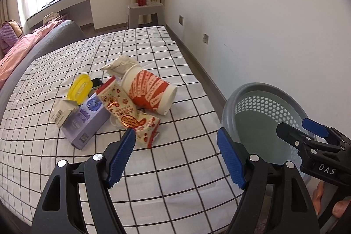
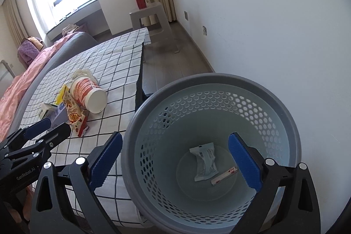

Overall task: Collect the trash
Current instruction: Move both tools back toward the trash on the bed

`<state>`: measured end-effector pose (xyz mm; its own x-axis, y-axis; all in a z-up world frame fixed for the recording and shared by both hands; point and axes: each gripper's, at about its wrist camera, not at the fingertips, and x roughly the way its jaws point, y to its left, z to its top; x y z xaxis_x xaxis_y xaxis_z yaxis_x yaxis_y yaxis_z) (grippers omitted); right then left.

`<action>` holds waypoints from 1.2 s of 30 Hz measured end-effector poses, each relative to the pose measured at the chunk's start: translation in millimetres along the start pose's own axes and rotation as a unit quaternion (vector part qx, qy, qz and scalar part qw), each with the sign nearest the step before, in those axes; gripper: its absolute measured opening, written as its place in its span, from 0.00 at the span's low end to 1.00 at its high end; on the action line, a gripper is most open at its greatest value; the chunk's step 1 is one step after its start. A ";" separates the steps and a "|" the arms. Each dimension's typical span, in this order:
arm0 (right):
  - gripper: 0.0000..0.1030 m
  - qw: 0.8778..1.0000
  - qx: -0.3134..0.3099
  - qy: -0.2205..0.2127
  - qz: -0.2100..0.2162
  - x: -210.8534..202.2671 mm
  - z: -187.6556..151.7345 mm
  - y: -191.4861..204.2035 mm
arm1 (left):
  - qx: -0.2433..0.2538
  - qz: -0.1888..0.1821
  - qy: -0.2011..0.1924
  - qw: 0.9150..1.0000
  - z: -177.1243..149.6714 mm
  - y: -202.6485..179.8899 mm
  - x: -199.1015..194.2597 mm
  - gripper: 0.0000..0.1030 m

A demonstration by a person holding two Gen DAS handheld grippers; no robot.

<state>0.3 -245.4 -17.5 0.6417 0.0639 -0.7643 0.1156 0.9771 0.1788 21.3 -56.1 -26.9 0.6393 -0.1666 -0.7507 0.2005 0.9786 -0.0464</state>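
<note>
Two views, both grippers empty.
Left wrist: left gripper jaws wide open, above checked cloth; trash pile far-left: snack packet, cup, purple box.
Next grab: probably take the packet's near end, lift clear.
Right wrist: right gripper jaws open over grey basket; wrapper and stick inside.
Room: white wall right, window far-left.

Perforated basket: smooth matt grey plastic. Bed sheet: checked woven cloth. Cup: printed paper. Gripper pads: ribbed blue rubber.
</note>
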 end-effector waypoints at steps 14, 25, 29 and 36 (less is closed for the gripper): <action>0.93 0.996 -0.045 0.017 0.070 30.5 23.9 87.1 | -0.065 0.087 -0.008 0.994 7.9 94.8 -21.4 0.71; 0.92 0.988 -0.123 0.039 0.089 70.2 47.5 138.5 | -0.109 0.123 -0.013 0.986 5.6 140.8 -20.7 0.71; 0.92 0.983 -0.152 0.055 0.088 93.2 53.5 144.5 | -0.135 0.121 -0.001 0.983 -4.2 151.0 -12.4 0.71; 0.92 0.977 -0.173 0.071 0.104 113.4 63.2 149.9 | -0.151 0.111 0.007 0.982 -7.8 154.9 -6.1 0.71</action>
<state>138.3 -104.4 -38.2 0.5097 0.2717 -0.8163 -0.2855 0.9485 0.1374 42.7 97.5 -34.7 0.6315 0.0542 -0.7735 -0.1733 0.9822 -0.0726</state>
